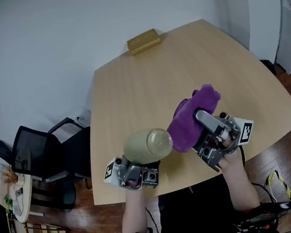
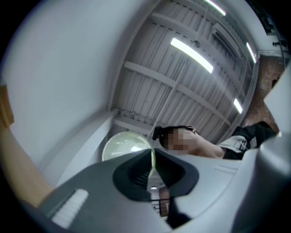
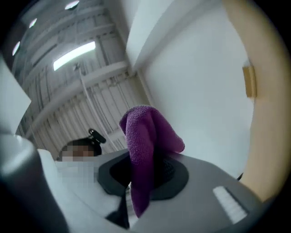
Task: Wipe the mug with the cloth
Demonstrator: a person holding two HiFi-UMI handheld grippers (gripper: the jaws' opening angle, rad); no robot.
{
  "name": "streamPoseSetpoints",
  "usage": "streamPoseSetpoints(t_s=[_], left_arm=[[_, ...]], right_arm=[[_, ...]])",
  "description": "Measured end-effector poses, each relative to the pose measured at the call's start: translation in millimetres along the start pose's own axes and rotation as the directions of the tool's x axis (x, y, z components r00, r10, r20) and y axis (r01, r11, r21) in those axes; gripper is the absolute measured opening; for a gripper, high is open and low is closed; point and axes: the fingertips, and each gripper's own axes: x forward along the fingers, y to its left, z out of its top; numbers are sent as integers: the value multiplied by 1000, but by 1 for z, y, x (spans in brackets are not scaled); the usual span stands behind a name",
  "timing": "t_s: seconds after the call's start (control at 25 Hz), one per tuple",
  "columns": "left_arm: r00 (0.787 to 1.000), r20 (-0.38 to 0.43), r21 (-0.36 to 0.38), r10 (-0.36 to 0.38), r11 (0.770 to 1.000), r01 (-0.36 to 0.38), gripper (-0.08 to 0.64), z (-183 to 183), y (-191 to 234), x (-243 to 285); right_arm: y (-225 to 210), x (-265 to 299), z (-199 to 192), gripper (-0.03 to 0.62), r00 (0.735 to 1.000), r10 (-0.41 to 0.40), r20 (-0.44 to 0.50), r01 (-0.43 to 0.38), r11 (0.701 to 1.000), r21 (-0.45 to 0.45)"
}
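No text, label, brand, number or sign can be read in any of the views

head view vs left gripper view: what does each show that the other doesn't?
Head view only: the table, the purple cloth clamped in the right gripper, a tan block at the table's far edge, a black chair. Left gripper view only: ceiling light strips, and the mug with its thin rim pinched between closed jaws. Both: the pale green mug and the left gripper holding it.
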Motion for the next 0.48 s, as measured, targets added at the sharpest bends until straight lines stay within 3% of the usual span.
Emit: streamPoseSetpoints(t_s=[0.08,0.2,0.32,0.48], left_arm=[[1000,-31,7,-4,1000,5,41,-3,0,4],[996,-84,9,-31,999,31,41,-14,-2,11],[981,-182,38,-60,997,68,48,-34,-13,24],[958,-277,60,-65,995,85,49,-52,-17,25]], right_arm=[[2,9,-18,54,998,68,14,-69,984,165],[-10,14,-51,54,996,92,-16,-81,942,325],[-31,5,-68,54,996,-10,-94,39,951,306],[-58,-6,-88,54,971,-139,-196,186,950,250]])
